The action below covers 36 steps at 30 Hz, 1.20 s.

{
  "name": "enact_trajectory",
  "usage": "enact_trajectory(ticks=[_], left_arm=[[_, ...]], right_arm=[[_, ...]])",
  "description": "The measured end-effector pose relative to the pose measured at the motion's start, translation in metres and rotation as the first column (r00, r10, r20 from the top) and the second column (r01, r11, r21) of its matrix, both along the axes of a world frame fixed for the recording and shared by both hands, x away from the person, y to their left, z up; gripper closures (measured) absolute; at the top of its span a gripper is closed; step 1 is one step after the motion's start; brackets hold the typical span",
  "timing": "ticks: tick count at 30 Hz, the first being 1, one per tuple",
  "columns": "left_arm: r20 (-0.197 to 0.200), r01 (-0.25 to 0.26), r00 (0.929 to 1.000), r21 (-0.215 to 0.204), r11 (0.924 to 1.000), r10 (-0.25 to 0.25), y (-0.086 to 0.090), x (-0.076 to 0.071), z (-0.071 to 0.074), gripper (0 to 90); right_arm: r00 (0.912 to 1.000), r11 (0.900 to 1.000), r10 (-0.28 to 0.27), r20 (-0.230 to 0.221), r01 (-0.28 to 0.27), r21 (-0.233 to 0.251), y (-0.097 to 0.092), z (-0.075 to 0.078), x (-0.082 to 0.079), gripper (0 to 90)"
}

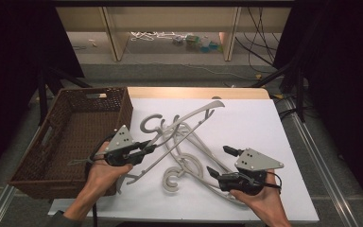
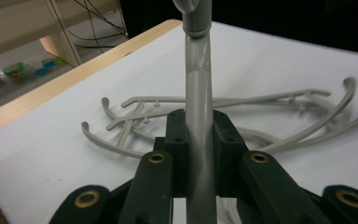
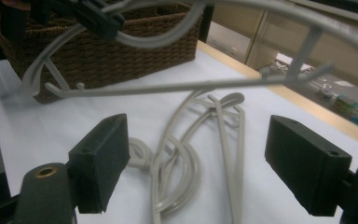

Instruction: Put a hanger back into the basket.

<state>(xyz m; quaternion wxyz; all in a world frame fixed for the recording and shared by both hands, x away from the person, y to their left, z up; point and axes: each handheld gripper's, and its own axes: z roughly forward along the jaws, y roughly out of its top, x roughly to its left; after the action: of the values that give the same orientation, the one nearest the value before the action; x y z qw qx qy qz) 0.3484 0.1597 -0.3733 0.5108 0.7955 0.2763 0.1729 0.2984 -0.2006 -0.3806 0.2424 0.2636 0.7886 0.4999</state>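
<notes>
So, we have a grey plastic hanger (image 1: 179, 130) pinched in the left gripper (image 1: 147, 150), lifted off the white table (image 1: 250, 127) and tilted, its far end up toward the back edge and its near end still low by the basket's front corner. In the left gripper view the hanger's flat arm (image 2: 199, 116) runs straight up between the jaws, which are clamped tight on it. The rest of the hangers (image 1: 189, 163) lie tangled in a pile on the table, hooks and arms crossing, just beside and under the lifted one; we cannot tell how many, several at least. The brown wicker basket (image 1: 66, 142) sits at the left edge of the table, and we see nothing inside it from the high view, so we judge the sorting as barely begun: one hanger is up and on its way, none stowed yet, the pile is left to do. The right gripper (image 1: 220, 161) hovers low over the near end of the pile, jaws spread wide with nothing between them; in the right gripper view the tangle (image 3: 191, 140) lies on the table beyond the two pads, apart from them. We guess the lifted hanger may still snag a neighbour, as it crosses close over the pile.
</notes>
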Motion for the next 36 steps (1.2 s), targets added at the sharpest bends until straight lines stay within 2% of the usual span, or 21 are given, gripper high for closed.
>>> enact_trajectory(ticks=[1, 2, 3, 5, 6, 7, 9, 10, 12, 14, 15, 16, 19, 22, 25, 26, 29, 32, 34, 35, 36], left_arm=[[0.000, 0.000, 1.0000, 0.000, 1.0000, 0.000, 0.000, 0.000, 0.000, 79.2], [-0.040, 0.000, 0.9992, -0.060, 0.9982, -0.002, 0.005, -0.002, 0.007, 79.2], [-0.054, 0.007, 0.9985, -0.084, 0.9964, -0.012, 0.006, -0.003, 0.011, 79.2], [-0.082, 0.017, 0.9962, -0.128, 0.9916, -0.028, 0.010, -0.006, 0.020, 79.2], [-0.098, 0.011, 0.9948, -0.156, 0.9877, -0.027, 0.012, -0.007, 0.024, 79.1], [-0.109, 0.000, 0.9938, -0.170, 0.9854, -0.019, 0.015, -0.008, 0.028, 79.2], [-0.102, -0.006, 0.9948, -0.170, 0.9855, -0.011, 0.019, -0.008, 0.033, 79.2], [-0.095, -0.020, 0.9955, -0.188, 0.9819, 0.002, 0.032, -0.008, 0.044, 79.1], [-0.111, -0.037, 0.9937, -0.229, 0.9728, 0.012, 0.045, -0.007, 0.053, 79.1], [-0.118, -0.055, 0.9927, -0.247, 0.9674, 0.026, 0.059, -0.007, 0.060, 79.2], [-0.118, -0.055, 0.9927, -0.247, 0.9674, 0.026, 0.059, -0.007, 0.060, 79.2], [-0.135, -0.087, 0.9894, -0.262, 0.9610, 0.053, 0.071, -0.007, 0.067, 79.2], [-0.116, -0.106, 0.9901, -0.255, 0.9610, 0.079, 0.086, -0.006, 0.076, 79.2], [-0.135, -0.140, 0.9851, -0.270, 0.9527, 0.107, 0.102, -0.002, 0.083, 79.2], [-0.124, -0.158, 0.9838, -0.257, 0.9533, 0.130, 0.110, 0.002, 0.088, 79.2], [-0.118, -0.189, 0.9793, -0.246, 0.9506, 0.164, 0.121, 0.006, 0.092, 79.2], [-0.110, -0.233, 0.9708, -0.225, 0.9460, 0.213, 0.137, 0.014, 0.096, 79.2], [-0.076, -0.246, 0.9689, -0.186, 0.9514, 0.236, 0.150, 0.023, 0.094, 79.2], [-0.065, -0.258, 0.9659, -0.170, 0.9511, 0.250, 0.158, 0.028, 0.091, 79.2], [-0.042, -0.253, 0.9675, -0.152, 0.9555, 0.250, 0.164, 0.032, 0.089, 79.2], [-0.050, -0.267, 0.9637, -0.151, 0.9519, 0.262, 0.167, 0.032, 0.088, 79.2]], right_arm=[[1.0000, 1.0000, 0.000, 0.000, 0.000, 0.000, 0.000, 0.000, 0.000, 22.8], [0.9997, 0.9999, -0.007, -0.023, 0.007, 0.009, -0.001, -0.006, -0.001, 21.9], [0.9999, 0.9999, -0.012, -0.003, 0.012, 0.010, -0.001, -0.008, 0.001, 21.9], [0.9994, 0.9998, -0.009, -0.032, 0.009, 0.015, -0.001, -0.011, 0.000, 21.8], [0.9995, 0.9997, -0.014, -0.029, 0.015, 0.019, -0.001, -0.013, -0.001, 21.5], [0.9994, 0.9999, -0.008, -0.035, 0.008, 0.012, -0.001, -0.014, -0.001, 21.4], [0.9994, 0.9998, -0.009, -0.034, 0.009, 0.017, 0.000, -0.015, -0.001, 21.4], [0.9997, 1.0000, -0.004, -0.024, 0.005, 0.005, 0.000, -0.017, -0.003, 22.4], [0.9999, 0.9999, -0.010, 0.008, 0.010, 0.009, 0.000, -0.017, -0.003, 22.2], [1.0000, 0.9999, -0.006, 0.007, 0.006, 0.008, -0.001, -0.017, -0.004, 22.0], [0.9999, 0.9999, -0.012, 0.012, 0.012, 0.010, -0.002, -0.018, -0.004, 21.7], [1.0000, 0.9999, -0.007, -0.001, 0.007, 0.011, -0.003, -0.018, -0.004, 21.4], [0.9999, 0.9998, -0.015, -0.005, 0.015, 0.017, -0.003, -0.021, -0.003, 20.6], [0.9999, 0.9999, -0.012, -0.007, 0.012, 0.010, -0.002, -0.024, -0.002, 20.3], [0.9999, 1.0000, -0.005, -0.016, 0.005, 0.008, -0.001, -0.024, -0.002, 20.0], [0.9999, 1.0000, -0.005, -0.013, 0.005, 0.006, 0.000, -0.025, -0.002, 20.0], [0.9999, 0.9999, -0.006, -0.015, 0.006, 0.009, -0.001, -0.026, -0.002, 20.0], [0.9996, 0.9999, -0.010, -0.025, 0.010, 0.007, -0.003, -0.026, -0.001, 20.0], [0.9997, 0.9998, -0.016, -0.018, 0.016, 0.012, -0.002, -0.027, 0.000, 20.0], [0.9997, 0.9998, -0.015, -0.021, 0.015, 0.011, -0.002, -0.027, 0.000, 19.9], [0.9995, 0.9999, -0.010, -0.031, 0.010, 0.005, -0.003, -0.027, -0.001, 20.0]])
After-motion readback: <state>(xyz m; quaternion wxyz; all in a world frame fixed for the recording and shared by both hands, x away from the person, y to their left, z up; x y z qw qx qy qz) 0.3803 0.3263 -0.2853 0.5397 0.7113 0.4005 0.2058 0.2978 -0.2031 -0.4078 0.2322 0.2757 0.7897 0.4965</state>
